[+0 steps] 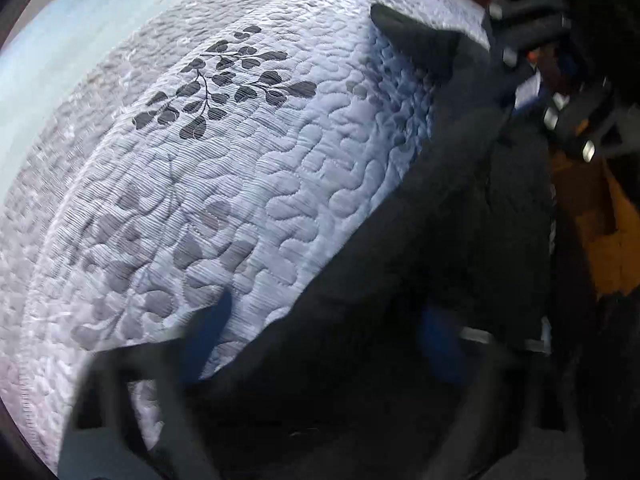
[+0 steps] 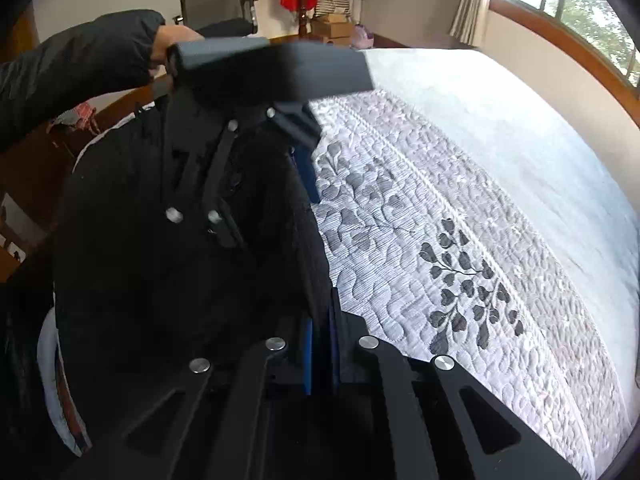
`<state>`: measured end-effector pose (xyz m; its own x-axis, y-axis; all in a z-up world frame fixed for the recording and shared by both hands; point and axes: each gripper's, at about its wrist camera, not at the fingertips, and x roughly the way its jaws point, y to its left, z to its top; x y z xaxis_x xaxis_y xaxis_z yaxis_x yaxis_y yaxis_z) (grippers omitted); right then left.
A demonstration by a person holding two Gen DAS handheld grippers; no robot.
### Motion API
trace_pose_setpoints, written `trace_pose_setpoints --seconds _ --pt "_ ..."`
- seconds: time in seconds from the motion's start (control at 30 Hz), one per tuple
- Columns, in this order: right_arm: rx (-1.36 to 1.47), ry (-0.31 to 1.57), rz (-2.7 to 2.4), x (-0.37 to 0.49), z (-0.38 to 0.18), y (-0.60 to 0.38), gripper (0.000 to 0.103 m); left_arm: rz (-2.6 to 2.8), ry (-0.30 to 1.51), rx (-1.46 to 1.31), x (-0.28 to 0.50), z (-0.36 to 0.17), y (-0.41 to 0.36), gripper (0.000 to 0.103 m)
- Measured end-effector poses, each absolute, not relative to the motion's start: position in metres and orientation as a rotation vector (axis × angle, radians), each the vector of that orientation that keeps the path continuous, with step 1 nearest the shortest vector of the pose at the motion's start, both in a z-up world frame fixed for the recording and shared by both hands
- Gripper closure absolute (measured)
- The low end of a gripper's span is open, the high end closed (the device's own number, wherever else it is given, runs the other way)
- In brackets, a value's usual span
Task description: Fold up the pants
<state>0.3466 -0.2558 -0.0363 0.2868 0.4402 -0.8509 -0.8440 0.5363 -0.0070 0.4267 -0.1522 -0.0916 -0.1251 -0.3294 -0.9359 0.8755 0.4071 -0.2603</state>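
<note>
Black pants (image 1: 460, 200) lie along the edge of a quilted mattress (image 1: 240, 200), one corner (image 1: 416, 40) sticking up. My left gripper (image 1: 320, 340) is open over the pants; its blue-padded fingers (image 1: 208, 336) are spread, the right one over the dark cloth. In the right wrist view my right gripper (image 2: 320, 356) is shut on the edge of the pants (image 2: 180, 280), its blue pads (image 2: 308, 356) pressed together. The left gripper (image 2: 276, 136) shows there too, held by a sleeved hand above the far end of the pants. My right gripper shows at the left wrist view's upper right (image 1: 532, 40).
The mattress (image 2: 440, 220) has a leaf pattern and a plain white strip (image 2: 520, 140) along its far side. Wooden bed frame (image 2: 560, 40), window and curtain on the right. An office chair (image 2: 216, 0), boxes and hanging clothes stand at the back. Wooden floor (image 1: 608, 232) lies beside the bed.
</note>
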Motion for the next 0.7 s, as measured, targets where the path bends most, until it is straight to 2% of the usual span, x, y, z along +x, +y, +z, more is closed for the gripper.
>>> trace_pose_setpoints --seconds 0.07,0.17,0.23,0.37,0.7 --pt "-0.511 0.917 0.897 0.342 -0.036 -0.256 0.097 -1.121 1.319 0.511 0.423 -0.087 -0.149 0.064" --pt "-0.487 0.894 0.864 0.328 -0.032 -0.259 0.097 -1.11 1.295 0.5 0.406 -0.077 -0.145 0.085" --pt "-0.456 0.875 0.837 0.322 -0.029 -0.261 0.097 -1.079 1.23 0.533 0.385 -0.066 -0.14 0.09" --pt "-0.412 0.805 0.796 0.289 -0.018 -0.264 0.096 -0.984 1.13 0.57 0.343 -0.042 -0.133 0.095" --pt "-0.376 0.748 0.709 0.17 -0.018 -0.262 0.093 -0.767 0.993 0.549 0.21 -0.016 -0.129 0.096"
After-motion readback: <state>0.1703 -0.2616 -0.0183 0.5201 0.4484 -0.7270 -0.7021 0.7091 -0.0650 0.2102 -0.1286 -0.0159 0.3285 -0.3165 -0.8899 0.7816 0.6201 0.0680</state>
